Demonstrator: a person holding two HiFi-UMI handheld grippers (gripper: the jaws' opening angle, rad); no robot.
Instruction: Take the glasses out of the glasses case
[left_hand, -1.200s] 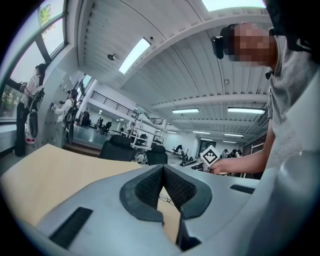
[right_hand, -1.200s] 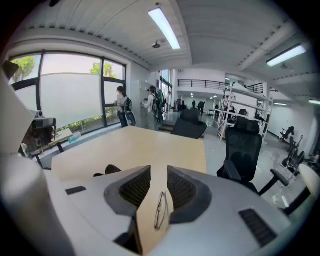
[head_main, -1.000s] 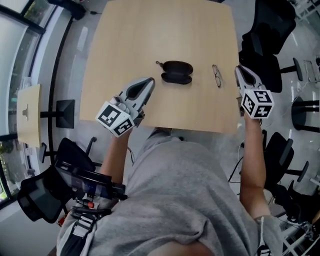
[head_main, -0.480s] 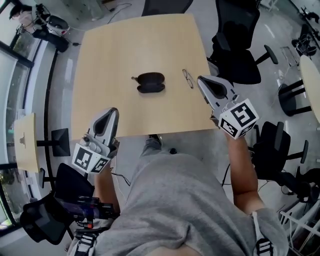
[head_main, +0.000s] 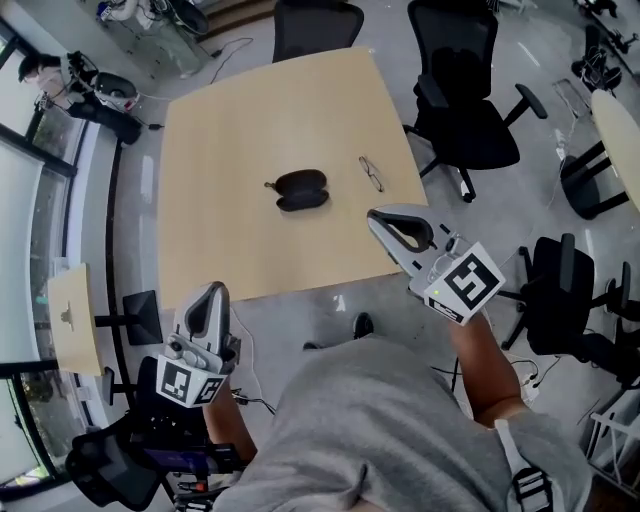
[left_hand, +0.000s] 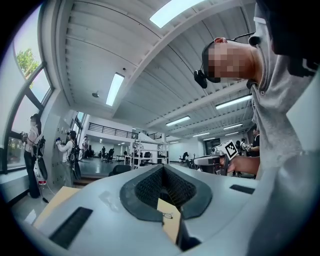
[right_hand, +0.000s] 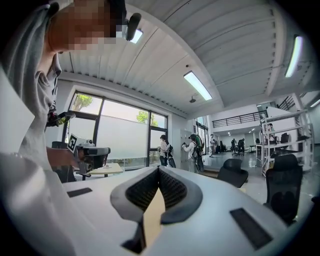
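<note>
Grey office floor (head_main: 330, 300) and black swivel chairs (head_main: 468, 95) surround a pale wooden worktop (head_main: 230, 150), seen from steeply above. Near its middle lies the dark glasses case (head_main: 301, 189), which appears to lie open with its two oval halves side by side. Its inside reads only as dark and is too small to make out. The glasses (head_main: 371, 173) lie on the bare wood just to the right of the case, apart from it and not touching. The left gripper (head_main: 213, 292) hangs off the near edge of the worktop, over the floor at the lower left and well away from both things. Its own view shows its jaws pressed together on nothing, with a thin strip of wood and the tiny glasses showing past them. The right gripper (head_main: 378, 219) shows against the near right corner of the worktop, short of the glasses. Its jaws are likewise closed tight and empty, with a thin strip of pale wood showing past them.
</note>
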